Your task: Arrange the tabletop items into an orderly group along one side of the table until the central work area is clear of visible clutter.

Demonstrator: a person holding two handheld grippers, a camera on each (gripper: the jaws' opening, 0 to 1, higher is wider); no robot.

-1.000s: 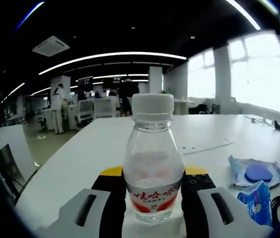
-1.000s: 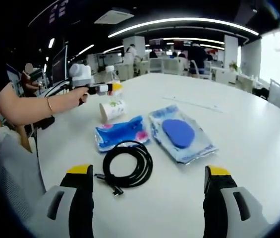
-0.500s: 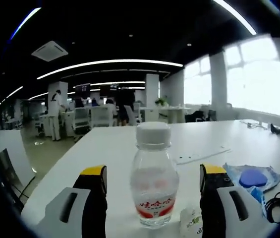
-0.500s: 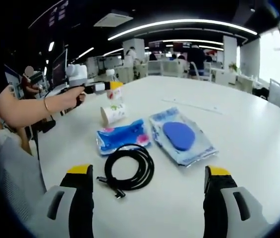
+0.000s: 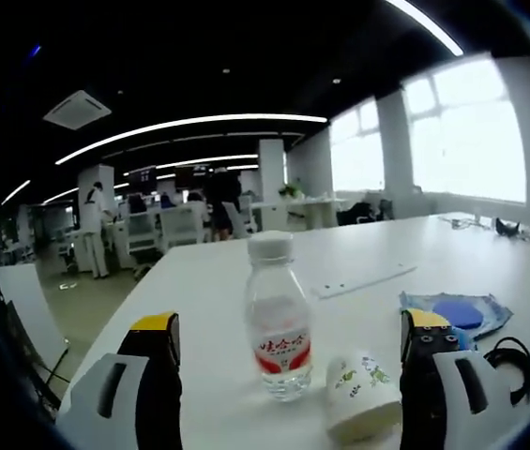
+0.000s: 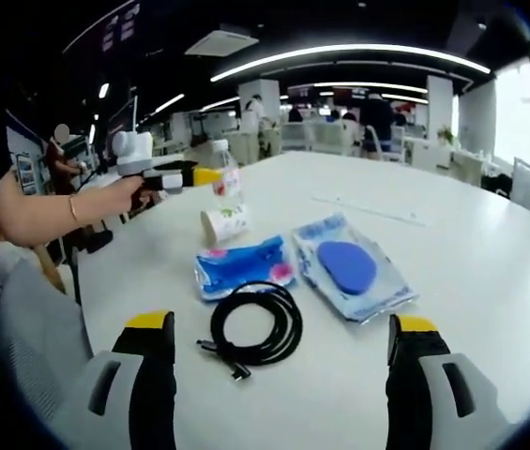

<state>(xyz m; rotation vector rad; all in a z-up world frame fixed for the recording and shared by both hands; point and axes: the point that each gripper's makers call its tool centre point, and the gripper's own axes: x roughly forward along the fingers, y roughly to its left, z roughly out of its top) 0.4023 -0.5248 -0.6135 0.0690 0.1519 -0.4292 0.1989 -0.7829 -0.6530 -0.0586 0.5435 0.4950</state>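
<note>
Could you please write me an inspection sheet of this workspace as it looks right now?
Surface: white table, mostly bare.
Job's things: water bottle upright; paper cup on its side beside it; blue packet; clear pouch with blue disc.
Clutter: white strip farther back.
Grippers: left gripper open, bottle between its jaws, untouched; right gripper open, empty.
Cables: black coiled cable.
Surroundings: open office, desks, people standing.

Bottle (image 5: 278, 322) and tipped paper cup (image 5: 361, 394) (side by side) block the left jaws' gap.
</note>
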